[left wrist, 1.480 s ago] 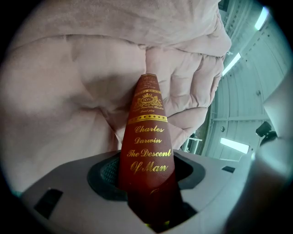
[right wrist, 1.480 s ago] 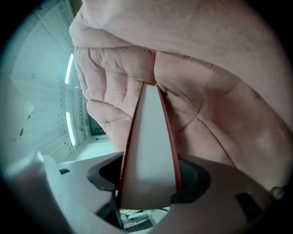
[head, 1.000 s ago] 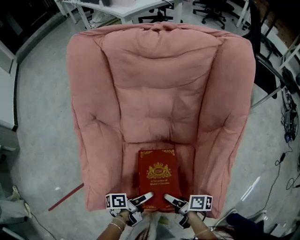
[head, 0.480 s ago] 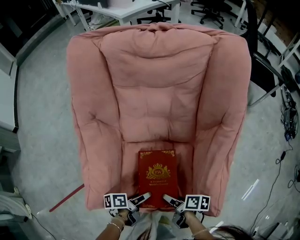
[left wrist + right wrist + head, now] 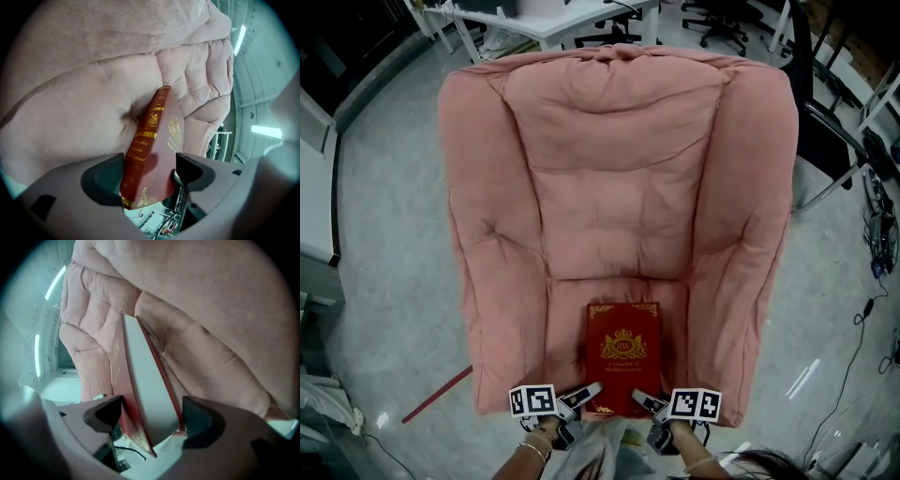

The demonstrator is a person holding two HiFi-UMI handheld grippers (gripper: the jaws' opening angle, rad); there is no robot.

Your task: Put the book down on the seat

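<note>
Pink armchair seat (image 5: 572, 309) is bearing the red book (image 5: 623, 356) flat at its six o'clock edge; left tongs (image 5: 147, 174) and right tongs (image 5: 152, 417) have just been opening, loose around it, so releasing seems underway, needing a straight back-out next.

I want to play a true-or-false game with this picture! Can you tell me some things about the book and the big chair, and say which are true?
1. The book is red with gold print. True.
2. The book lies on the floor. False: it lies on the seat of the pink armchair.
3. The book sits between the fingers of both grippers. True: the left gripper and right gripper each have it between fingers that have just been opening.
4. The armchair is blue. False: it is pink.
5. A white table stands beyond the armchair. True.
</note>
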